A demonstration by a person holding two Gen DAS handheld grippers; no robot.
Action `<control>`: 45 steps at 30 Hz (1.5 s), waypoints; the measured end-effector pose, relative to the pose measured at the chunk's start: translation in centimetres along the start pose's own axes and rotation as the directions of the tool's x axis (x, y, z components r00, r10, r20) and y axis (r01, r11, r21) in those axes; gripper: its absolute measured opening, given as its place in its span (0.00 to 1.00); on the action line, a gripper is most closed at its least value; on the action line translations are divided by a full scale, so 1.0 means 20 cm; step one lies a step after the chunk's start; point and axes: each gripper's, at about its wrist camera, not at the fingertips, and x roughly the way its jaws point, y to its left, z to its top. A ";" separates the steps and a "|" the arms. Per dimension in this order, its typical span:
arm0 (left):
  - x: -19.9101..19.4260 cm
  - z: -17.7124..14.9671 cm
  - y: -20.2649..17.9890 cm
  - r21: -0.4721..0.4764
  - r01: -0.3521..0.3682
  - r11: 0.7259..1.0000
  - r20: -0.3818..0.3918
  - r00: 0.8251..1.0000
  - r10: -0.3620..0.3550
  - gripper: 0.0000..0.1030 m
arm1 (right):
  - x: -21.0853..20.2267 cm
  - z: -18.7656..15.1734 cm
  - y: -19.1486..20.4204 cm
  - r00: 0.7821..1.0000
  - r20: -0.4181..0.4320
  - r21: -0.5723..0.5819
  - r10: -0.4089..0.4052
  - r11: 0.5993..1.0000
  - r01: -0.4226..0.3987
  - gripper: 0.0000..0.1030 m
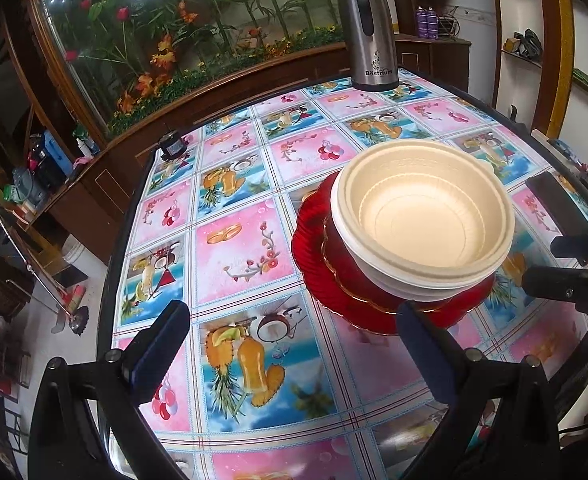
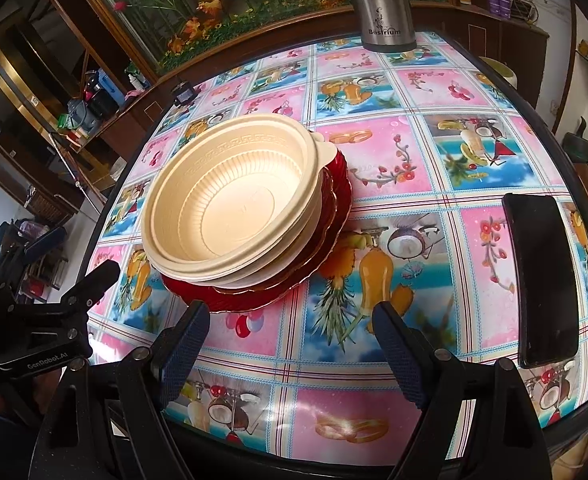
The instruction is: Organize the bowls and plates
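The cream bowls (image 2: 230, 200) sit nested one inside the other, and they rest on the red plates (image 2: 334, 216), which are also stacked, a smaller plate with a gold rim on a larger one. The whole pile stands on the table (image 2: 414, 280), toward its middle, on the cloth with pink and blue squares. I cannot count exactly how many bowls are in the nest, but at least two rims show.

Both tongs are open and hold nothing. The left tongs (image 1: 294, 320) hover just before the near edge of the pile, with the right pad close to the plate rim. The right tongs (image 2: 290, 320) hover at the other side, with the left pad near the plate rim.

To my judgement the stacking is nearly complete, and the step in hand is to check or to tidy the pile. To do it well, the person should not push the bowls from one side only, because they sit a little off the centre of the plates and could slide. It is better to touch low, at the plate rim, with slow movement.

A dark phone (image 2: 542, 280) lies well apart near the table edge, and a steel thermos (image 1: 368, 32) stands at the far side. Both are out of the way.
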 end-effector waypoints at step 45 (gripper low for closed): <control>0.06 0.00 0.01 -0.040 0.039 0.998 -0.029 0.999 -0.040 1.00 | 0.01 0.04 0.04 0.989 0.008 -0.094 -0.145 0.985 0.145 0.84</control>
